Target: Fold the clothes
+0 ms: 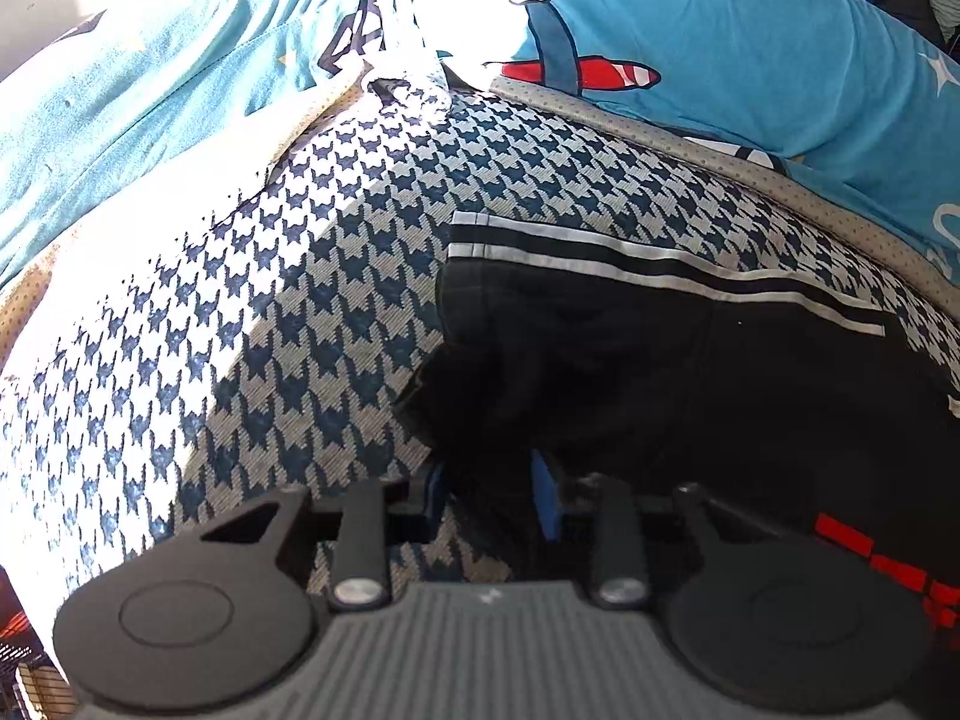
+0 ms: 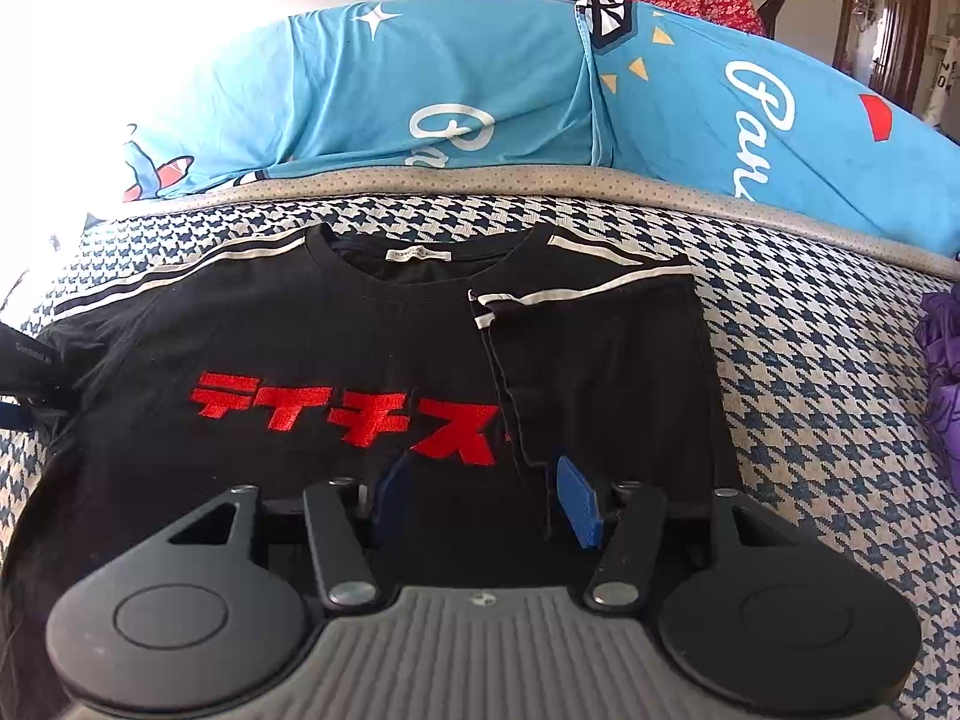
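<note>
A black T-shirt [image 2: 312, 348] with red lettering and white shoulder stripes lies face up on a blue-and-white houndstooth cover [image 2: 810, 372]. Its right side is folded inward over the chest. My right gripper [image 2: 486, 492] is open, low over the shirt, its blue pads either side of the folded edge. In the left wrist view the shirt's left sleeve [image 1: 630, 360] lies ahead. My left gripper [image 1: 495, 498] is open at the sleeve's edge, one pad over the cover, the other over black cloth. The left gripper also shows at the left edge of the right wrist view [image 2: 24, 384].
Blue printed pillows [image 2: 480, 96] lie along the far side of the cover, with a grey dotted border [image 2: 480, 183] in front of them. A purple cloth [image 2: 945, 372] sits at the right edge. Strong sunlight washes out the left part of the cover [image 1: 120, 276].
</note>
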Tool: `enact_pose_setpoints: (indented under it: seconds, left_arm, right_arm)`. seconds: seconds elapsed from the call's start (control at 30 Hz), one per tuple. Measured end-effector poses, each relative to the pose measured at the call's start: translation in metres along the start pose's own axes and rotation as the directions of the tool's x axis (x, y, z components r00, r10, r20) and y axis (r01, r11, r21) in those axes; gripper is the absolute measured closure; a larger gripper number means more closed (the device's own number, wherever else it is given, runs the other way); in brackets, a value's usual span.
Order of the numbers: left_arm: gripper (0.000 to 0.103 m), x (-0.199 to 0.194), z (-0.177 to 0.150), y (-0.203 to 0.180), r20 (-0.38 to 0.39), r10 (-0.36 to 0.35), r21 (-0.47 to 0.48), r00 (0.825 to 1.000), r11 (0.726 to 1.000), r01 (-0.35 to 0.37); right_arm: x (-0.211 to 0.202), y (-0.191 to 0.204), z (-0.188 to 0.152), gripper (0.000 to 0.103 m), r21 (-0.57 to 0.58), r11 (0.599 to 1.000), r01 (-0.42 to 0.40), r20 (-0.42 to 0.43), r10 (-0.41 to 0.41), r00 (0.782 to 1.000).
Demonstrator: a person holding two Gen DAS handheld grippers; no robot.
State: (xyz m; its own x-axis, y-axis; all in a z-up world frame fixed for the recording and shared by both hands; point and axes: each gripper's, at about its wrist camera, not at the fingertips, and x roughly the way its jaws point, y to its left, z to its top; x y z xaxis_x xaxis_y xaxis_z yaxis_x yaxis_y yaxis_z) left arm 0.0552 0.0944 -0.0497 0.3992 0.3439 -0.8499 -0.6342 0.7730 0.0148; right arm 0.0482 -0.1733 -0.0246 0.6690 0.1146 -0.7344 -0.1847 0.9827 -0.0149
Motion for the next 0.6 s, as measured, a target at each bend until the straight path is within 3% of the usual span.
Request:
enact_pose_setpoints:
  seconds: [0.07, 0.27, 0.6]
  left_arm:
    - [0.095, -0.002, -0.001, -0.002, 0.007, -0.004, -0.001, 1.000, 1.000, 0.004]
    - [0.097, -0.017, -0.002, -0.007, 0.044, -0.027, 0.001, 0.999, 1.000, 0.027]
    - [0.097, -0.039, -0.011, -0.041, 0.128, -0.068, 0.171, 0.989, 0.984, 0.045]
  right_arm:
    - [0.001, -0.002, 0.000, 0.050, 0.004, 1.000, 0.003, -0.004, -0.003, 1.000]
    - [0.003, -0.003, 0.000, 0.050, 0.007, 1.000, 0.008, -0.008, -0.008, 1.000]
    - [0.001, -0.004, 0.000, 0.050, 0.006, 1.000, 0.010, 0.000, -0.010, 1.000]
